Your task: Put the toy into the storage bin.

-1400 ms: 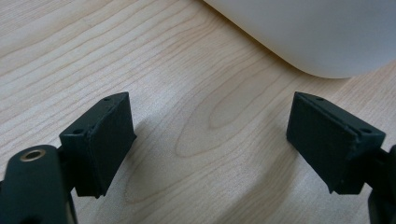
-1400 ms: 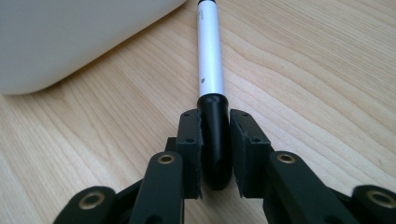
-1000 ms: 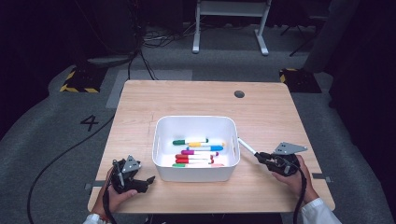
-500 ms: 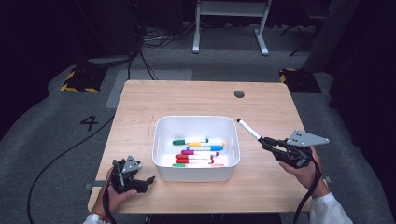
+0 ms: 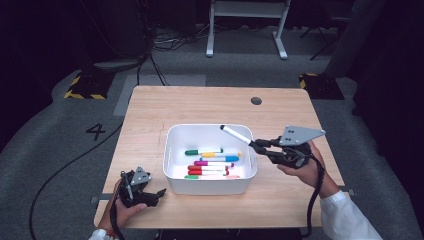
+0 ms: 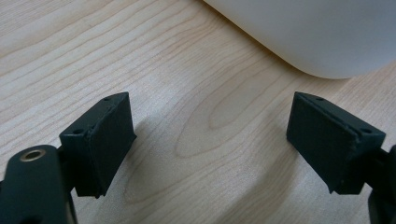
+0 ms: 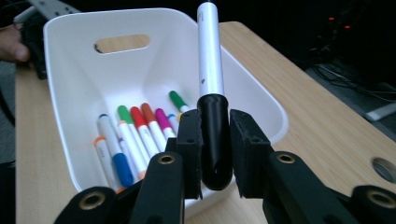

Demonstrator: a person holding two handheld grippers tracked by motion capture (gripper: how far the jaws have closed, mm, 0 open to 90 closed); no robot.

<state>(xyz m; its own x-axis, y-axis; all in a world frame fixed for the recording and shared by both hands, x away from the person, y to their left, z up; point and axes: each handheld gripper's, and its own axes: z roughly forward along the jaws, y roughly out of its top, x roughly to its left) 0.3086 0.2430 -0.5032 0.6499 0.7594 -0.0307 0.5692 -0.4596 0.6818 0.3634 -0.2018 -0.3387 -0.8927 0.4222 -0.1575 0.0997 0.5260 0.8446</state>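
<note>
Your left gripper view cuts off the bin (image 6: pixel 317 32) at its top edge, marker (image 7: pixel 211 84) tip cropped, marker labels unreadable.

Your right hand (image 5: pixel 300 162) is hovering at about four o'clock, carrying the right gripper (image 5: pixel 256 145) raised off the surface; its jaws are pointing toward ten o'clock and are pinching together, clamped tight with the grey plate lying flat on top; your white sleeve is trailing back toward five o'clock. Your left hand (image 5: pixel 122 210) is resting low at seven o'clock; the left gripper (image 5: pixel 159 192) is pointing toward three o'clock, its jaws standing wide apart and gripping nothing.
</note>
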